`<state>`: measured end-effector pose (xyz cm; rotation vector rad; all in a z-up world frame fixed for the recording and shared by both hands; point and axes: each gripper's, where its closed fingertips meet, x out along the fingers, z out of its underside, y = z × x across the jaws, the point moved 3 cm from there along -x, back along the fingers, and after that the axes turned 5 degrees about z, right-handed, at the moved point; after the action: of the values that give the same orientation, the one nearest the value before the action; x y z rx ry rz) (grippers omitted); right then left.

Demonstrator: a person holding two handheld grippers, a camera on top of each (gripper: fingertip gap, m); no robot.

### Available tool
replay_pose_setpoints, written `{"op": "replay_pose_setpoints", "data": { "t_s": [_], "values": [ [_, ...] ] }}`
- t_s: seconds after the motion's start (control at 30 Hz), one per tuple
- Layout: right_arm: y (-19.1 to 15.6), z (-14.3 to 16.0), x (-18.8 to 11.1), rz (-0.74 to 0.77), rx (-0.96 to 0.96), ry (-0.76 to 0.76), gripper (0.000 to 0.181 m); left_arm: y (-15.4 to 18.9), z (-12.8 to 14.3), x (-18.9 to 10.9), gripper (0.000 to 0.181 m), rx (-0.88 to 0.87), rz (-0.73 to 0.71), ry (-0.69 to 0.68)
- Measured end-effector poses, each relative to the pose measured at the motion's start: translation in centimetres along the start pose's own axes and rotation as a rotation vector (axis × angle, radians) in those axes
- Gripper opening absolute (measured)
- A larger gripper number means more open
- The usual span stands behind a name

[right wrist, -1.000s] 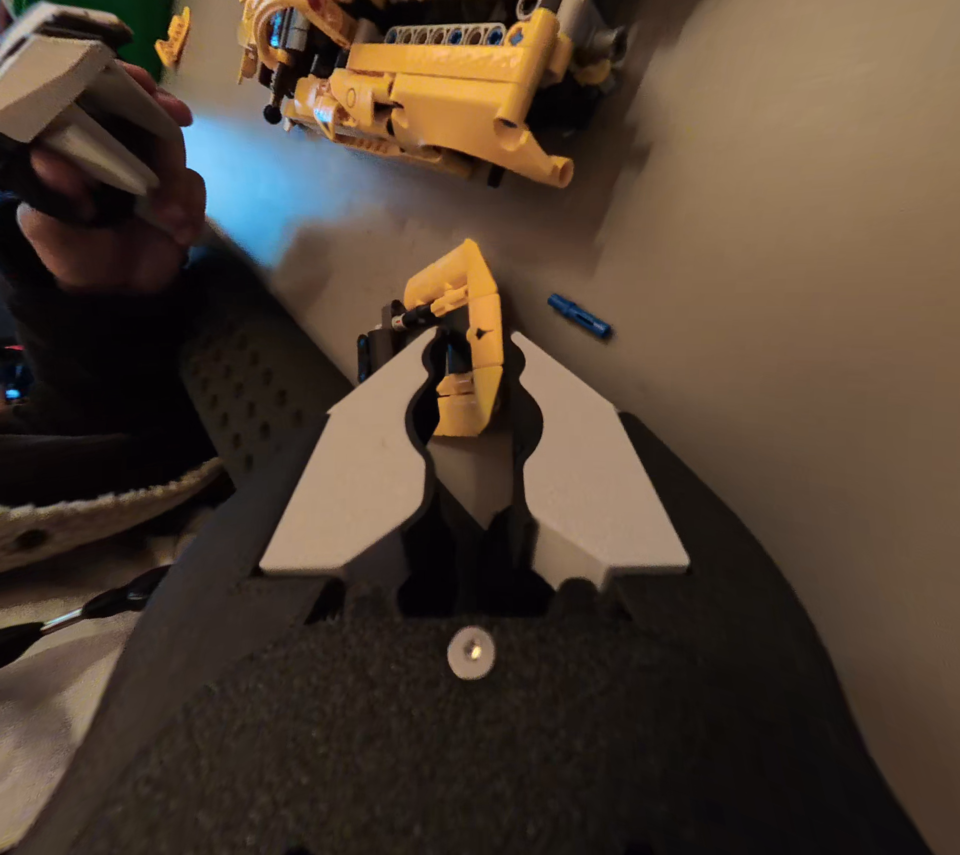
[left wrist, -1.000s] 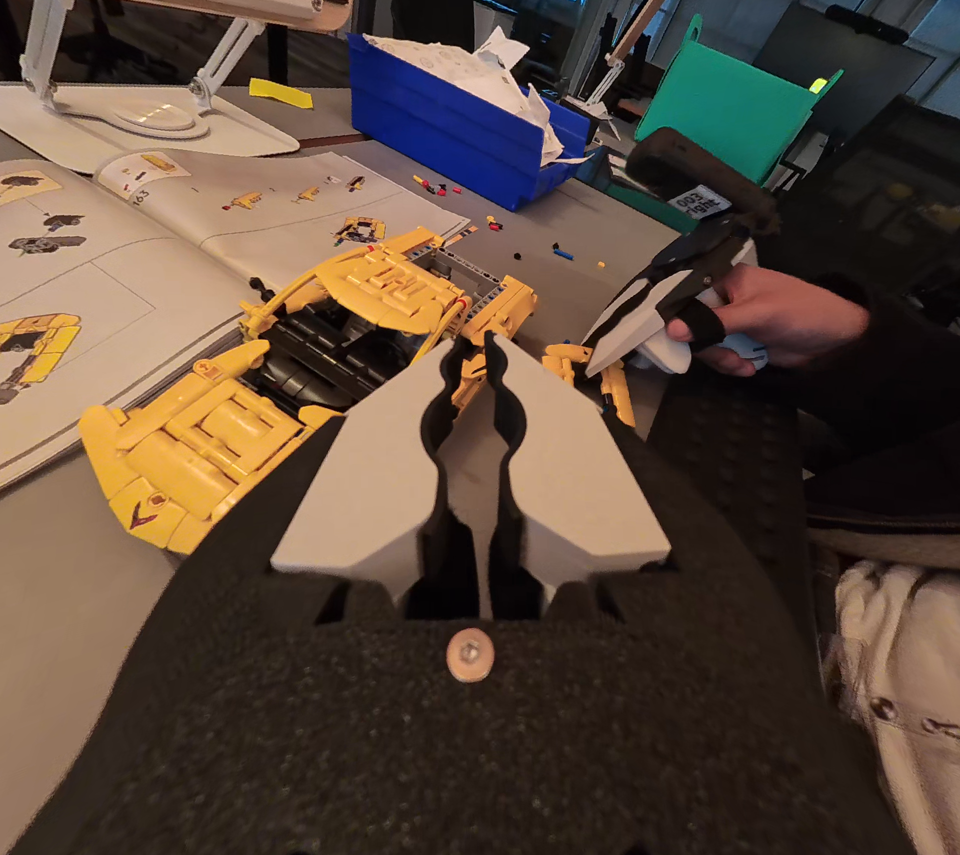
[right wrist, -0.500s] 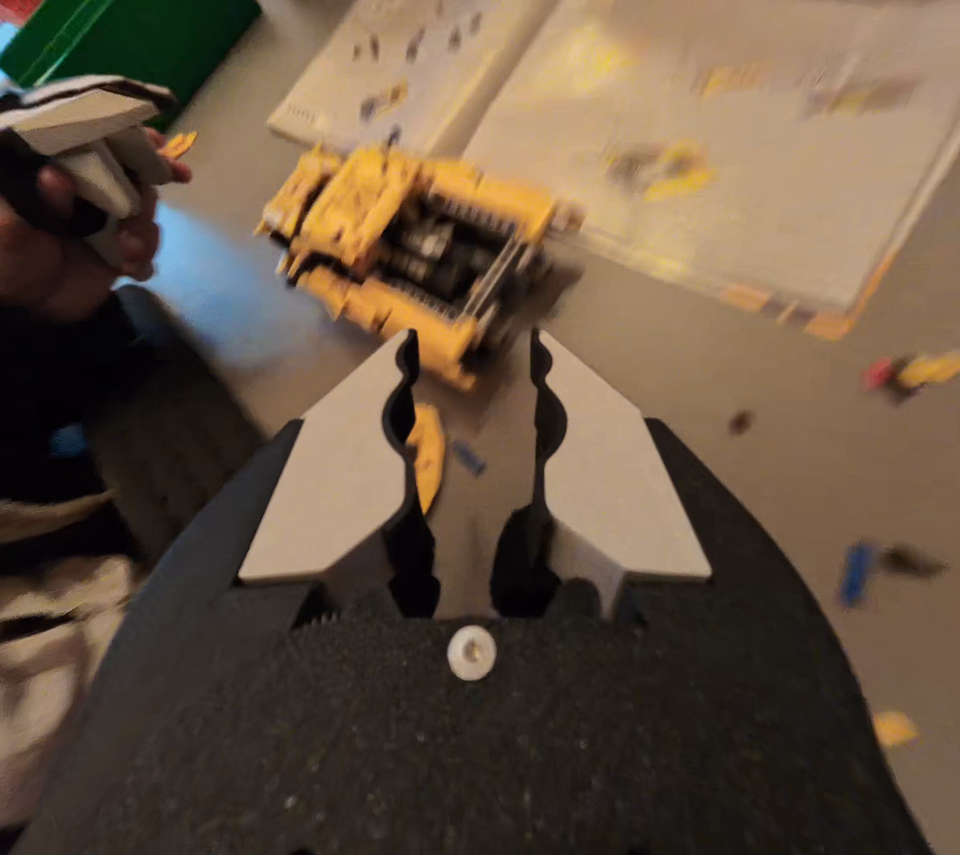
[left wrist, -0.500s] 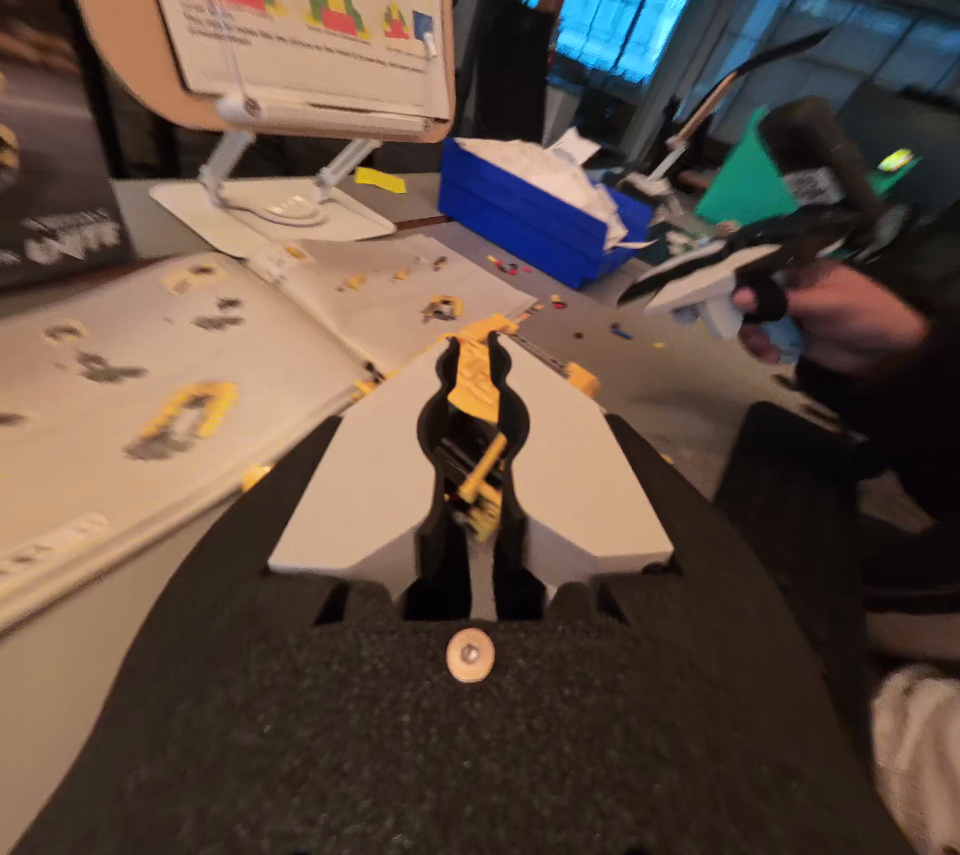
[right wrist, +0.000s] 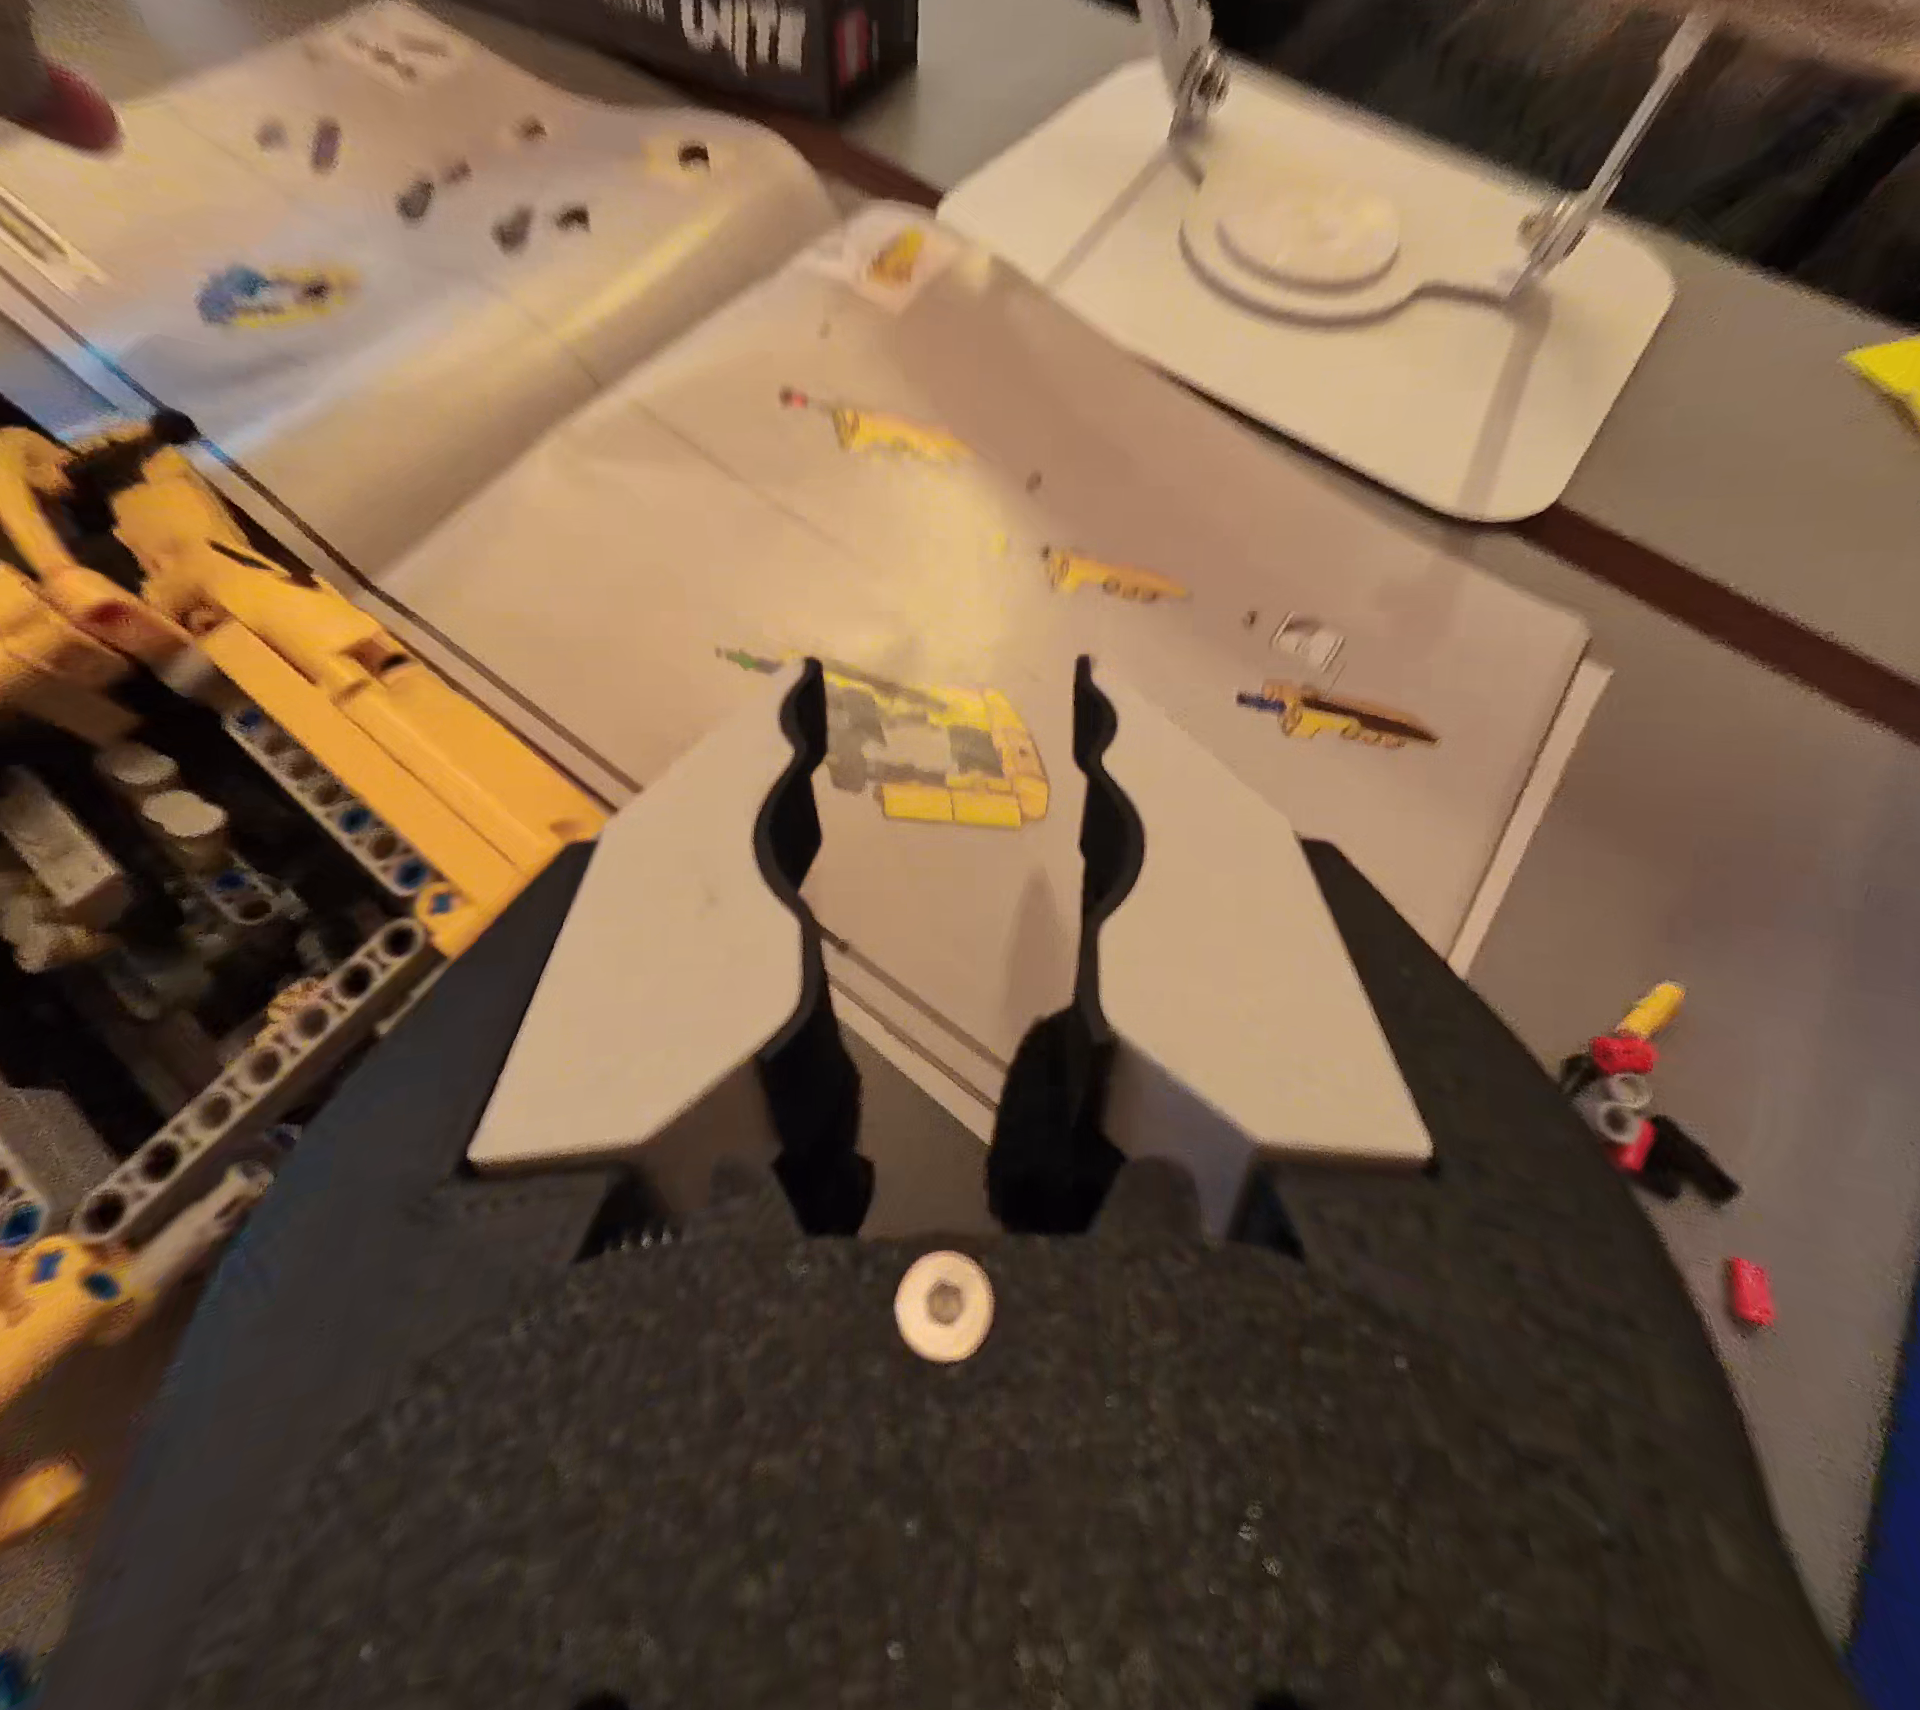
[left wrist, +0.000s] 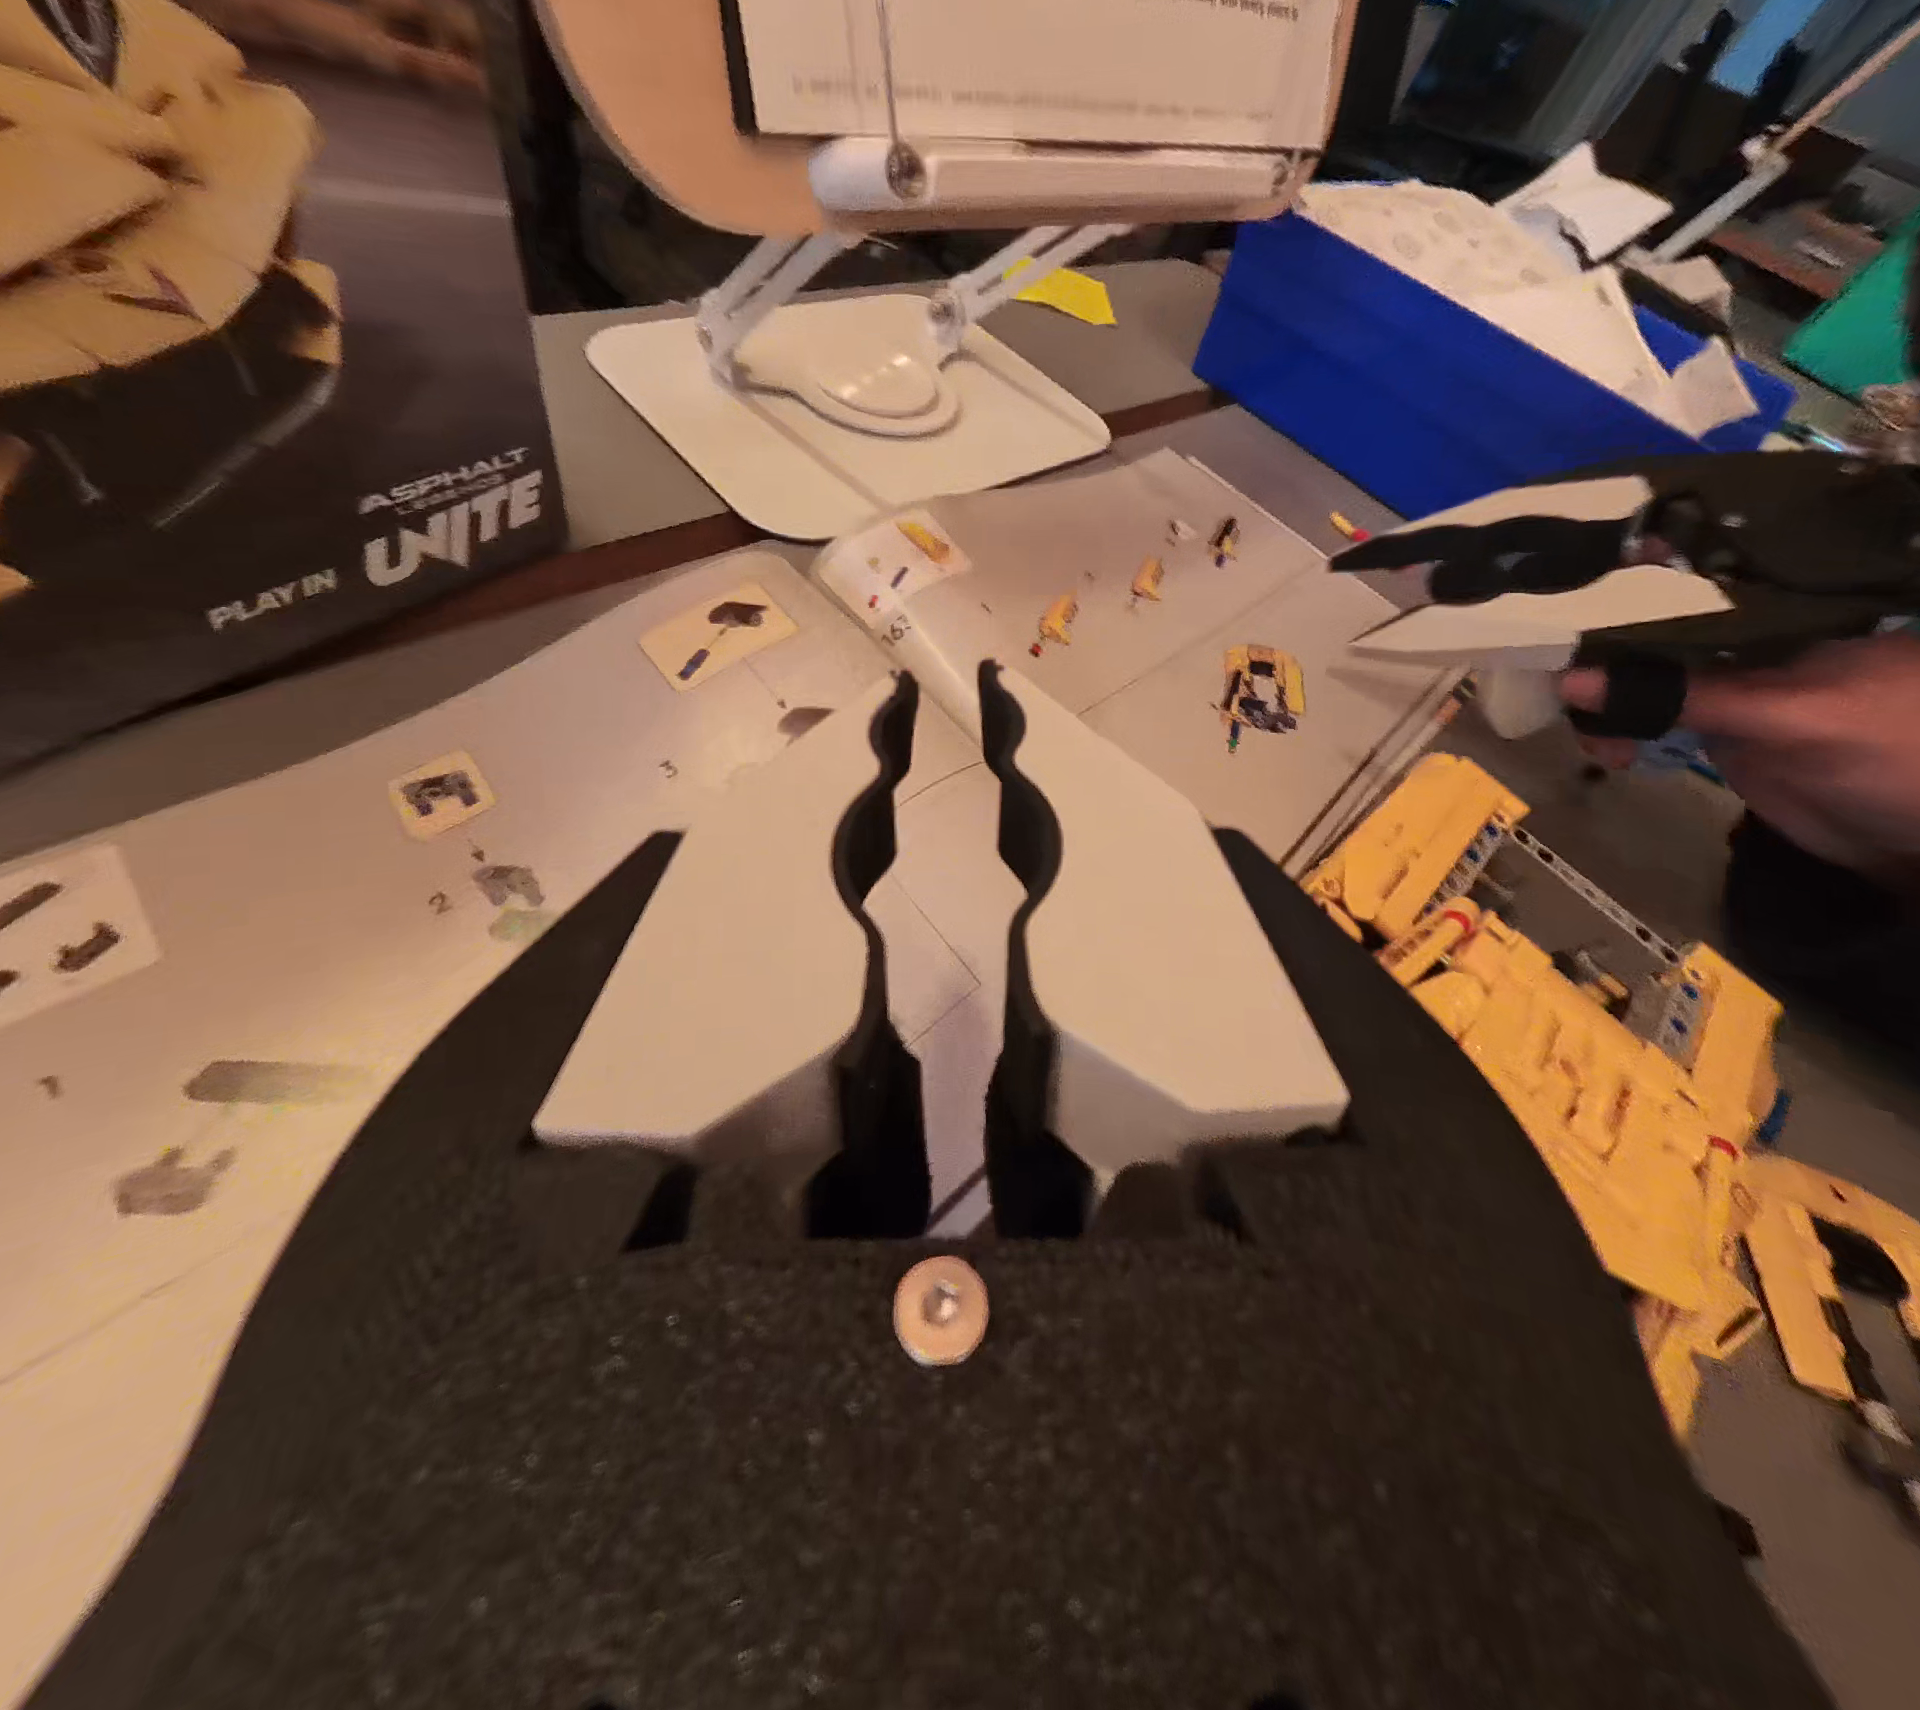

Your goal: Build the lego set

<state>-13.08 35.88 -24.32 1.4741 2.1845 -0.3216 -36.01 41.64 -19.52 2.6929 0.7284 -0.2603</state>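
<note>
Both grippers are held above the open manual (left wrist: 312, 933), apparently so the next step can be read. The left gripper (left wrist: 940, 689), at frame centre, is slightly parted and empty. The right gripper (right wrist: 943, 673) is spread wider, also empty, over a printed diagram. The yellow model (left wrist: 1558, 1068) is seen at lower right of the left view, and at far left of the right view, cut off by the frame. Loose pieces (right wrist: 1631, 1099) lie at right. Much is blurred; page details cannot be made out.
</note>
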Motion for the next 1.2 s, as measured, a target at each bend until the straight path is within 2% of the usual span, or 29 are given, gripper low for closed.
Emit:
{"op": "replay_pose_setpoints", "data": {
  "t_s": [0.13,0.2,0.27,0.4,0.57,0.73,0.83,0.93,1.0,1.1,1.2],
  "values": [
    [-0.2,1.4,2.1,-0.111,0.153,-0.143,0.06,-0.2,-0.3,0.7,0.015,0.059,0.018,-0.012],
    [-0.1,2.5,2.8,-0.104,0.154,-0.196,0.074,-0.1,0.1,0.7,0.016,0.059,0.037,-0.018],
    [0.0,2.7,2.7,-0.076,0.127,-0.186,0.07,-0.1,0.6,0.4,0.016,0.059,0.043,-0.009],
    [0.5,3.4,2.0,0.002,-0.006,-0.277,0.055,-1.2,1.0,0.0,0.016,0.034,0.03,-0.013],
    [0.6,3.6,1.9,0.024,0.011,-0.238,0.056,-2.4,1.5,-0.4,0.016,-0.056,0.04,-0.019],
    [0.6,3.5,2.0,0.025,0.014,-0.233,0.056,-2.7,1.4,-0.7,0.016,-0.058,0.036,-0.007],
    [0.6,2.5,1.3,-0.031,0.046,-0.225,0.054,-2.5,1.3,-0.6,0.015,-0.064,0.049,-0.003],
    [3.1,-0.8,-3.0,0.001,0.056,-0.142,0.052,-2.2,1.1,-0.7,0.015,-0.072,0.064,0.009],
    [5.9,-1.5,-7.4,0.116,0.032,-0.113,0.048,-2.1,1.0,-0.7,0.015,-0.08,0.073,0.015],
    [8.5,0.4,-13.8,0.238,0.027,-0.091,0.038,-2.1,1.0,-0.7,0.015,-0.078,0.077,0.015],
    [8.4,5.3,-17.5,0.238,0.119,-0.163,0.035,-2.5,1.0,-1.0,0.015,-0.068,0.06,0.012]
  ]
}}
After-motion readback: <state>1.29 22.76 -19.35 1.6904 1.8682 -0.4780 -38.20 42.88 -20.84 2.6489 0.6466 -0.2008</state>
